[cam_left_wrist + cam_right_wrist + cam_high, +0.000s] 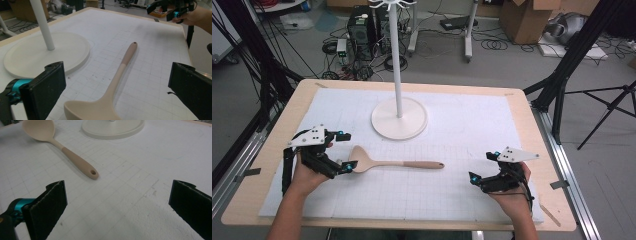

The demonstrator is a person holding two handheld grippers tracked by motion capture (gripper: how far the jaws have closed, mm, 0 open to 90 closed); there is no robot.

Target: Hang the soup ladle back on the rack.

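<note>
- Lying flat on the white gridded mat (462, 150): a beige ladle (382, 163), bowl toward the left gripper (347, 150), handle running toward the right gripper (484, 166).
- Seen from the left gripper view, sitting between the two wide-apart black jaws: the ladle's bowl (92, 110), low and close to the camera, not visibly touched by either jaw; handle stretching away ahead, its hanging hole at the far tip.
- Holding nothing, jaws spread on the left gripper; left hand (307, 175) wrapped around its body, resting on the mat.
- Standing ahead and to the left of that gripper's jaws: the round white stand base (47, 53) with its upright white pole (42, 23), near the ladle but apart from it.
- Showing far ahead at the top right of the left gripper view: the other hand with its gripper (172, 8).
- Gaping wide and empty as well: the right gripper, held in the right hand (514, 192) near the mat's right edge.
- Lying ahead and to the left of the right gripper's jaws, well apart from them: the ladle's handle end (82, 167), bowl farther off; stand base farther ahead.
- Carrying all of it: a light wooden table (532, 125).
</note>
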